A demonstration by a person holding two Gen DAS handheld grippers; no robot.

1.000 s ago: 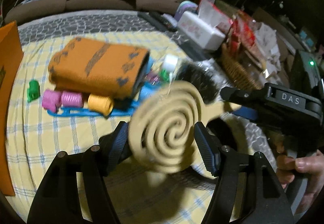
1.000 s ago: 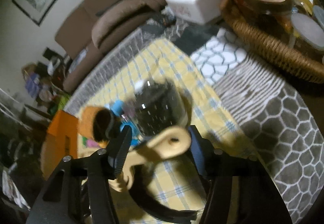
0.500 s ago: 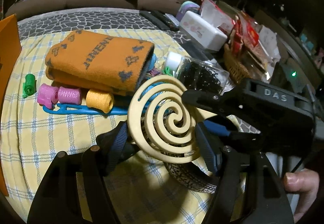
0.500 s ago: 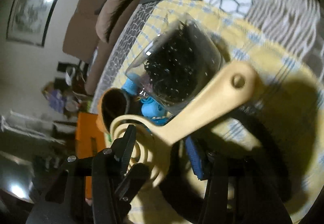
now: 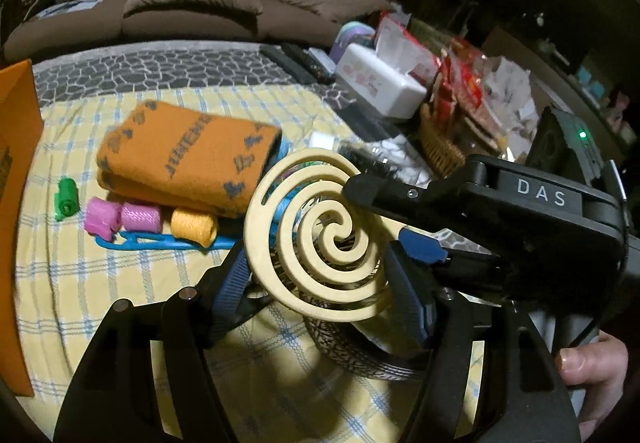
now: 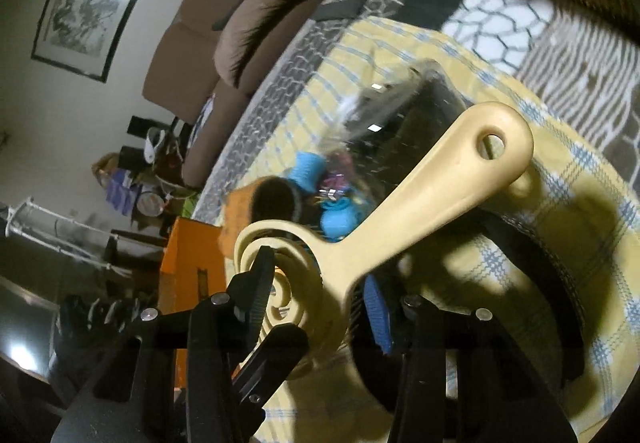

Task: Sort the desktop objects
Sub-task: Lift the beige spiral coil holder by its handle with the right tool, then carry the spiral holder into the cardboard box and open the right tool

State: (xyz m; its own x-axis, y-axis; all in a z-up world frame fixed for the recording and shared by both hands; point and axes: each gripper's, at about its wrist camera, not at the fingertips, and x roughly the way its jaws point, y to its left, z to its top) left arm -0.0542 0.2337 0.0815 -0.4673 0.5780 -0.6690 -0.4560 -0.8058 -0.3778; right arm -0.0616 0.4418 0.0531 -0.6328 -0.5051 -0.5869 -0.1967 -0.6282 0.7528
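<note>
A beige spiral brush (image 5: 336, 227) hangs above the yellow checked cloth (image 5: 80, 303). My left gripper (image 5: 320, 279) is shut on its round spiral head, one pad on each edge. My right gripper (image 5: 392, 223) reaches in from the right at the neck, where handle meets head. In the right wrist view the handle (image 6: 420, 211) runs up and away between that gripper's (image 6: 320, 295) closing jaws. The blue pad (image 6: 376, 307) sits close beside the neck, and a gap still shows on the other side. A finger (image 6: 272, 347) of the left gripper shows below the head.
An orange folded cloth (image 5: 188, 159), pink (image 5: 104, 219), orange (image 5: 192, 227) and green (image 5: 66, 199) rollers and a blue plastic piece (image 5: 160, 243) lie behind. A clear jar (image 6: 420, 111) and black headband (image 5: 360, 355) are close. A tissue box (image 5: 380, 83) and wicker basket (image 5: 440, 151) crowd the right. A hand (image 5: 592, 367) holds the right gripper.
My right gripper slid along the handle toward the spiral head, rolled, and narrowed its jaws. The brush, still in my left gripper, rose slightly and turned more upright.
</note>
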